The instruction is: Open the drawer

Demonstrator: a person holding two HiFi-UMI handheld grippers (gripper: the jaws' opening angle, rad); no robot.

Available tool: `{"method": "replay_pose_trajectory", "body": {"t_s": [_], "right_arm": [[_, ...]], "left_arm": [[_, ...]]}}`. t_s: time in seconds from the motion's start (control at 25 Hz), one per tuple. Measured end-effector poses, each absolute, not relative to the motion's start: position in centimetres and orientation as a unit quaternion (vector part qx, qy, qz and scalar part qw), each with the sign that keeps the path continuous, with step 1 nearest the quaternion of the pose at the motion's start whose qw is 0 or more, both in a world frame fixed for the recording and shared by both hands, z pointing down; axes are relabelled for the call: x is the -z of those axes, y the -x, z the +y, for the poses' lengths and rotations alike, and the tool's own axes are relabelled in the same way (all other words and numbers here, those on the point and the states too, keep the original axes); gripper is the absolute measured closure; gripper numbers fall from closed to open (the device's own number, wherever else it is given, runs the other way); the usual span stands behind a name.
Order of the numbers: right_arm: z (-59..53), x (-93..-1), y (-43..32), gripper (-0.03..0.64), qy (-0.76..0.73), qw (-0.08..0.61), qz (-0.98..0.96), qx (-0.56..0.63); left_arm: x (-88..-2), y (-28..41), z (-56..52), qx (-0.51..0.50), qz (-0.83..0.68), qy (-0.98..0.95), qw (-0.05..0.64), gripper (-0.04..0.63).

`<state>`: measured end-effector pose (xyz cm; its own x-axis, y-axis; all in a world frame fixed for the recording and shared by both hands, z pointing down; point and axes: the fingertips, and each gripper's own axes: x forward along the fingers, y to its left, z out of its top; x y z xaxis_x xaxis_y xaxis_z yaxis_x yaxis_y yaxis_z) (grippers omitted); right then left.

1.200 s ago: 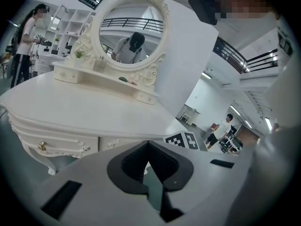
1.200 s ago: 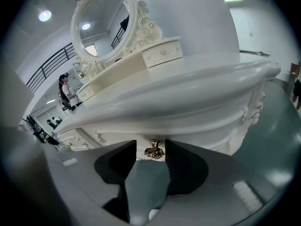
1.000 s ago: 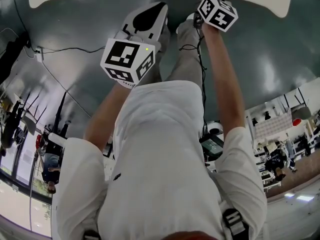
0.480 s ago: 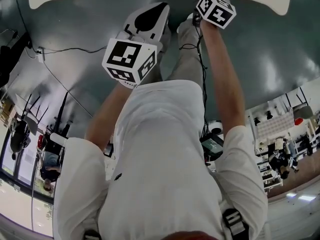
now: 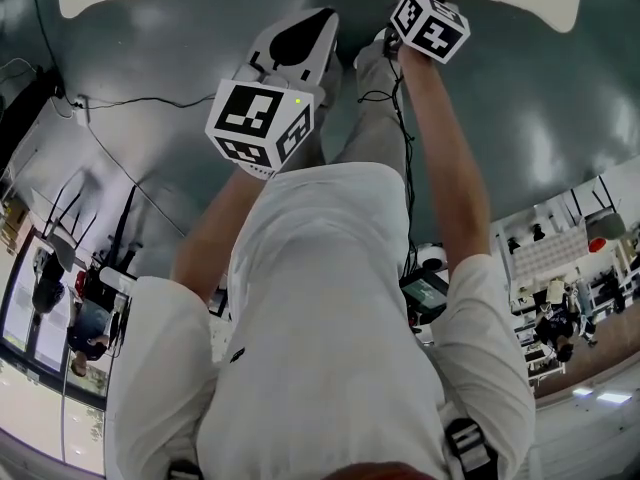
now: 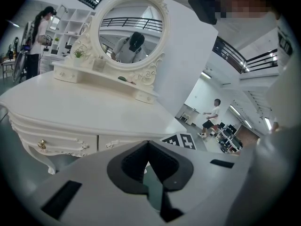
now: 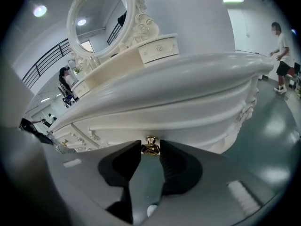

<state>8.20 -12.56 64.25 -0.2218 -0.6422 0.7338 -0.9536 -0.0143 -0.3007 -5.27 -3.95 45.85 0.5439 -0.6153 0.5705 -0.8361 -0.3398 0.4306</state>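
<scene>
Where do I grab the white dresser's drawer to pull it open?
Grip the small round gold knob on the white carved drawer front. It sticks out from the front, so come straight at it, one jaw each side. The right gripper sits just so: its jaws have just been closing, and the knob is pinched between them.

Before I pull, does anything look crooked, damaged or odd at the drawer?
Nothing stands out. The right tongs have just closed on the gold knob, which sits centred between them. The drawer front looks shut and undamaged.
</scene>
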Motion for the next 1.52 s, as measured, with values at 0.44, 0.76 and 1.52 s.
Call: {"method": "replay_pose_trajectory", "body": {"t_s": [0.44, 0.76, 1.52], "right_arm": [[-9.8, -64.5, -8.6, 0.482, -0.584, 0.203, -0.675, -0.403], [-8.9, -64.8, -8.8, 0.482, -0.584, 0.203, -0.674, -0.404], [-4.1, -65.2, -10.7, 0.482, -0.582, 0.214, -0.664, -0.417]], "left_arm": [[-45.9, 4.7, -4.4, -0.157, -0.446, -0.807, 0.354, 0.586], [-46.3, 4.1, -5.0, -0.161, -0.434, -0.812, 0.356, 0.586], [-46.8, 2.2, -4.8, -0.167, -0.42, -0.818, 0.356, 0.586]]}}
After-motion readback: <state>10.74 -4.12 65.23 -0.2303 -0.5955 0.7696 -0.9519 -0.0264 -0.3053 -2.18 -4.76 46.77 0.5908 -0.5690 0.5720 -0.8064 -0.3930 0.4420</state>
